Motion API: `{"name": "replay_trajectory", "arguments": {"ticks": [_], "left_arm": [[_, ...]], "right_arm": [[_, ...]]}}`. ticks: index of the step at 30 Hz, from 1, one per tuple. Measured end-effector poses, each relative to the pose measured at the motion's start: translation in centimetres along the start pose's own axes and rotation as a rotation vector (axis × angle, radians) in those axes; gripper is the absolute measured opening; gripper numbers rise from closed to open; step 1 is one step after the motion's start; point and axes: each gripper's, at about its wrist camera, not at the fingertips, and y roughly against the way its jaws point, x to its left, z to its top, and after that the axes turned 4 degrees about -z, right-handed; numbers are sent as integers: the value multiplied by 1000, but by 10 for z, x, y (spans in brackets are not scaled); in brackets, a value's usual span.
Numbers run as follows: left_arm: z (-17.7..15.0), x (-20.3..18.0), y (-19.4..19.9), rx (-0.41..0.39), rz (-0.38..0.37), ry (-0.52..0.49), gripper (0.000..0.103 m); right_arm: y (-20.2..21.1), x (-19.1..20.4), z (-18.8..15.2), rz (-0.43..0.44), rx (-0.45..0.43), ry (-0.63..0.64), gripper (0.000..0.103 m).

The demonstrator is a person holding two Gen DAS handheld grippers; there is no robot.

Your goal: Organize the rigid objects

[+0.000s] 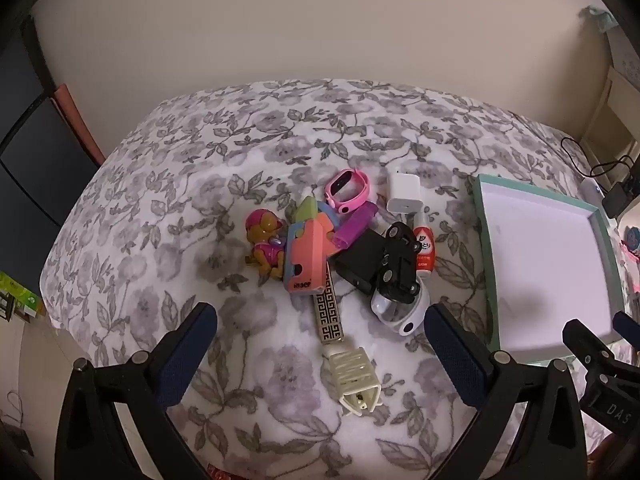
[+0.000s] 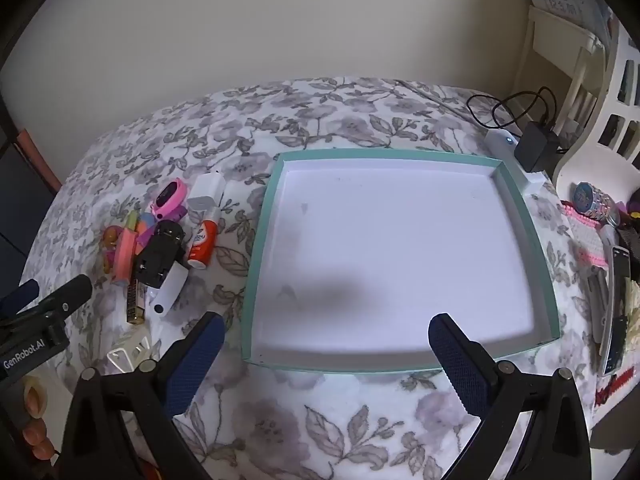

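1. Grey-flowered fleece blanket (image 1: 248, 152) spread over the whole surface, carrying everything below.
2. Left gripper (image 1: 320, 344) spread wide, nothing between its blue-padded fingers (image 1: 192, 356), hovering above the near edge of the pile.
3. Toy pup figure (image 1: 266, 246) with pink cap at the far left of the pile, lying on its side, touching the salmon-and-blue puzzle block (image 1: 306, 256).
4. Gold-patterned strap (image 1: 330, 312) sticking out from under the block toward the camera, ending in a cream plastic clip (image 1: 356, 380).
5. Pink kids' watch (image 1: 345, 192) behind, leaning on a purple tube (image 1: 354, 228).
6. Black toy car (image 1: 398, 264) flipped wheels-up on a black box (image 1: 360, 260) and a white rounded case (image 1: 400, 312).
7. White charger plug (image 1: 404, 192) and small red-labelled bottle (image 1: 425, 250) just beside the car, on the tray side.
8. Teal-rimmed tray (image 2: 260, 240) with white floor, right of the pile, holding none of the objects.
9. Right gripper (image 2: 326, 360) likewise fully released and unloaded, poised over the tray's near rim.
10. Wristwatch (image 2: 592, 200) and remote (image 2: 616, 312) in clutter past the tray's right side.
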Motion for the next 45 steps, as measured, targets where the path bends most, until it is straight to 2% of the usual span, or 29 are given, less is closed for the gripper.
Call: {"name": "replay_trajectory", "arguments": {"ticks": [8,9,19,33,45], "left_arm": [[-7,2,2,-3,-1,2,103],[-5,2,2,0,2,6,103],[0,-1,2,8,21,12,103],[0,-2,4,6,19,3,103],[-1,0,7,-5,-14,12,103]], "right_arm": [[11,7,-1,44,-6,-1,103],[20,4,-7,76,-54,20,103],[21,5,-1,105,-81,24,103],[19,5,0,72,-83,32,103],[9,2,-1,16,-57,37,103]]}}
